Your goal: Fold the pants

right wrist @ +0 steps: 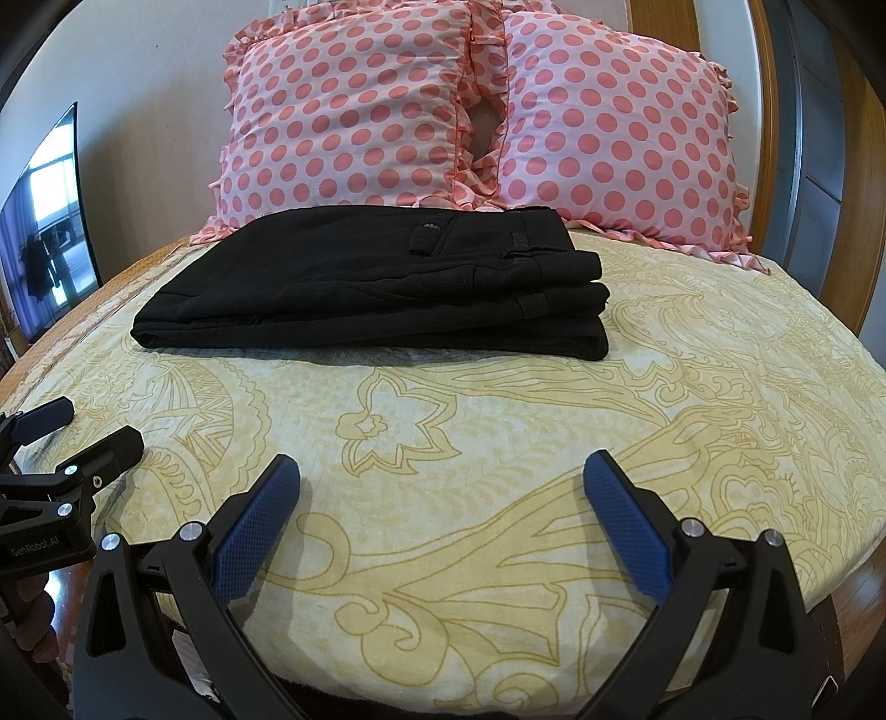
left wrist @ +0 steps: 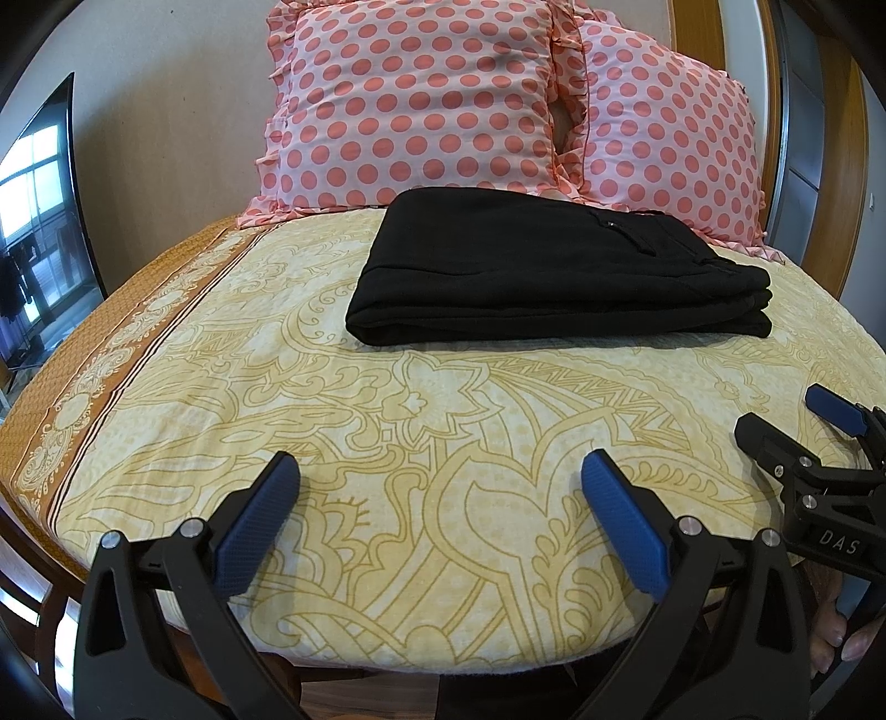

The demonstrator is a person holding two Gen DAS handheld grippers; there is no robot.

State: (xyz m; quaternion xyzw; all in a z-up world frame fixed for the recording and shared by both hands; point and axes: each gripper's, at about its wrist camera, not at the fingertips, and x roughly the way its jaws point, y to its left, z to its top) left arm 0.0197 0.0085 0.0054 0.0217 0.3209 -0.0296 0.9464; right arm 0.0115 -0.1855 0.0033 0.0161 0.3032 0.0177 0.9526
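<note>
Lying folded, black pants (left wrist: pixel 559 266) sit near the bed's (left wrist: pixel 387 498) pillow end.
Your left gripper (left wrist: pixel 440 479) and right gripper (right wrist: pixel 442 479) hover wide open, empty, over the near edge; tidy only uneven layers.

A bed (left wrist: pixel 332 421) covered in a cream sheet with a golden paisley print fills the room, two pink polka-dot pillows (right wrist: pixel 360 111) propped side by side at its head against a pale wall (left wrist: pixel 166 111). At left, a dark screen (right wrist: pixel 50 221) reflects bright windows; wooden panelling (right wrist: pixel 659 22) rises at right.
</note>
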